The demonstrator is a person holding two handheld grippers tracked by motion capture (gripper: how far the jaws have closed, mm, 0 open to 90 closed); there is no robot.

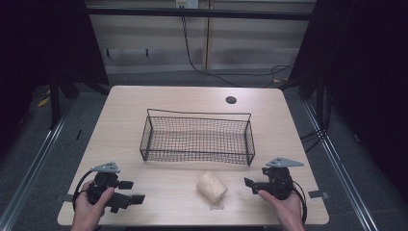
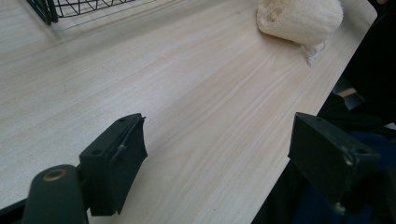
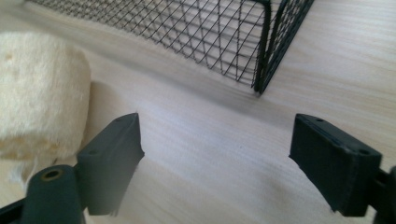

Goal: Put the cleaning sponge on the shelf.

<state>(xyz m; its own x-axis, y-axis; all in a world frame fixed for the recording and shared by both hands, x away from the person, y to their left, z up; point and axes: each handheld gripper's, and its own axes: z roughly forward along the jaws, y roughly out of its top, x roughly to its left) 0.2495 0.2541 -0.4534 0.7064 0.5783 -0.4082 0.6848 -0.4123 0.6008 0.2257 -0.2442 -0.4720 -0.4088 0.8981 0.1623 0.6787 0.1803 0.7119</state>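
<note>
A pale loofah sponge (image 1: pixel 212 187) lies on the wooden table (image 1: pixel 192 101), in front of a black wire basket (image 1: pixel 197 137) whose inside shows nothing. My left gripper (image 1: pixel 132 191) rests near the front left edge, held by a hand, jaws apart with nothing between them. My right gripper (image 1: pixel 252 184) sits at the front right, a short way right of the sponge, also open and bare. In the left gripper view the sponge (image 2: pixel 301 19) lies far ahead to the upper right. The right gripper view has the sponge (image 3: pixel 39 88) at the left and the basket's corner (image 3: pixel 261 56) ahead.
A round cable hole (image 1: pixel 231 100) sits near the table's far edge. Dark curtains flank both sides, and cables run over the floor behind the table. Bare tabletop lies on either side of the basket.
</note>
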